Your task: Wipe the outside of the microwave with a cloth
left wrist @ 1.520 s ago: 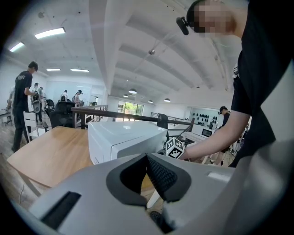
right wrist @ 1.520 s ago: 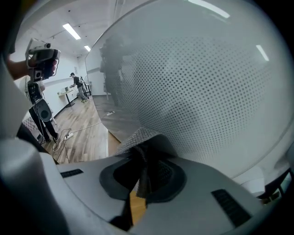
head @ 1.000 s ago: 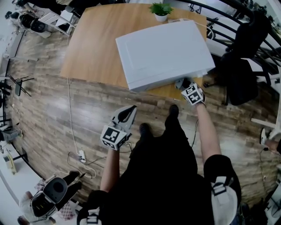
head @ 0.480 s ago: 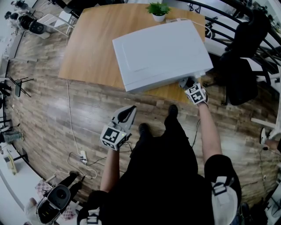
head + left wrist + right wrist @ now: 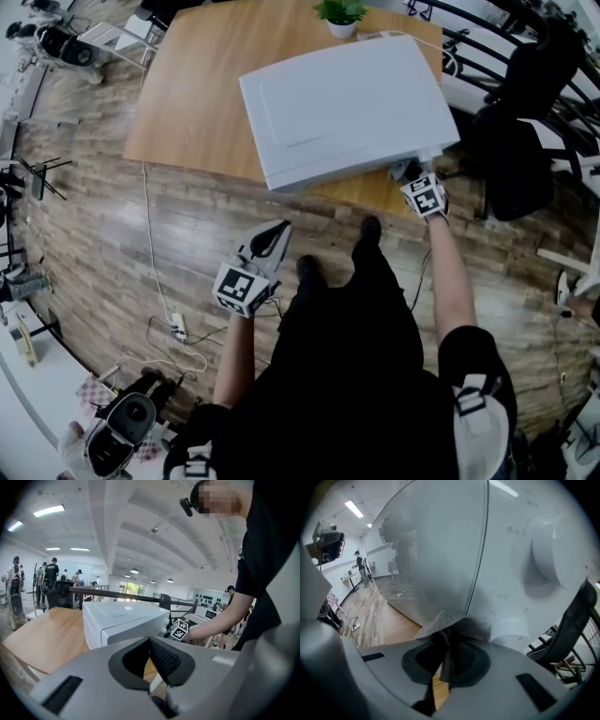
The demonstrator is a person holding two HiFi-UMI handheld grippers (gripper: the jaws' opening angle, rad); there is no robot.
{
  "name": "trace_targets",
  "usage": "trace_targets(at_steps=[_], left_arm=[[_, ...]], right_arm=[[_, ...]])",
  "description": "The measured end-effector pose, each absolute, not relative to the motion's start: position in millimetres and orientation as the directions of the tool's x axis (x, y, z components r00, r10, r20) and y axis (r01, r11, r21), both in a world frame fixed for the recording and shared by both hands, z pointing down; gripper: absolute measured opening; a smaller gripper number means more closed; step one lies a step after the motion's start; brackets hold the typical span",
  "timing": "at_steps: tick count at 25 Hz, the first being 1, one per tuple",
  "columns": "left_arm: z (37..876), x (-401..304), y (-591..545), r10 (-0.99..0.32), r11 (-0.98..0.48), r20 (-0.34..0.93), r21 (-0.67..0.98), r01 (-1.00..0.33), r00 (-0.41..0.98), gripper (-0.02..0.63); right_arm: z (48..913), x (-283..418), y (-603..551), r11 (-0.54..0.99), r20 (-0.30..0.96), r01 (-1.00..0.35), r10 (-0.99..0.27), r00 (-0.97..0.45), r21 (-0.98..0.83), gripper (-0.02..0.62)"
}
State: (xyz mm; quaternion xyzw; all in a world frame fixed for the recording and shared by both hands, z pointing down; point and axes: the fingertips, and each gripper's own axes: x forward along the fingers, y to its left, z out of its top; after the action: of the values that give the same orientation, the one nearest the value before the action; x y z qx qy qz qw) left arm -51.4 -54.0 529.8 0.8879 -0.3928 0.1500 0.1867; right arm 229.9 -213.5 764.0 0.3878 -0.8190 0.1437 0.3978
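A white microwave [image 5: 347, 108] stands on a wooden table [image 5: 187, 103], its front toward me. My right gripper [image 5: 410, 172] is at the front's lower right corner, shut on a grey cloth [image 5: 445, 623]. The right gripper view shows the cloth pressed against the front where the glass door [image 5: 426, 550] meets the control panel, just left of the lower knob [image 5: 508, 630]; a bigger knob [image 5: 555, 550] sits above. My left gripper [image 5: 269, 244] hangs over the floor, well short of the table, shut with nothing in it. The microwave [image 5: 122, 618] shows beyond it in the left gripper view.
A small potted plant [image 5: 342, 14] stands at the table's far edge. A black office chair [image 5: 511, 159] is close on the right. A cable and power strip [image 5: 175, 328] lie on the wooden floor at left, with camera gear [image 5: 122, 422] at lower left.
My right gripper has slid the cloth a little to the right along the microwave's front, toward the corner. The left gripper has stayed where it was.
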Motion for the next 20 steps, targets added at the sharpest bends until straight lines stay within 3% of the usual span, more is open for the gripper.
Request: trace_targets(at_steps=[20], left_arm=[[539.3, -58.5, -42.1, -0.654, -0.588, 0.437, 0.219, -0.778, 0.617, 0.002]], right_arm=[[805.9, 237.9, -205.7, 0.656, 0.825, -0.752, -0.458, -0.331, 0.063, 0.020]])
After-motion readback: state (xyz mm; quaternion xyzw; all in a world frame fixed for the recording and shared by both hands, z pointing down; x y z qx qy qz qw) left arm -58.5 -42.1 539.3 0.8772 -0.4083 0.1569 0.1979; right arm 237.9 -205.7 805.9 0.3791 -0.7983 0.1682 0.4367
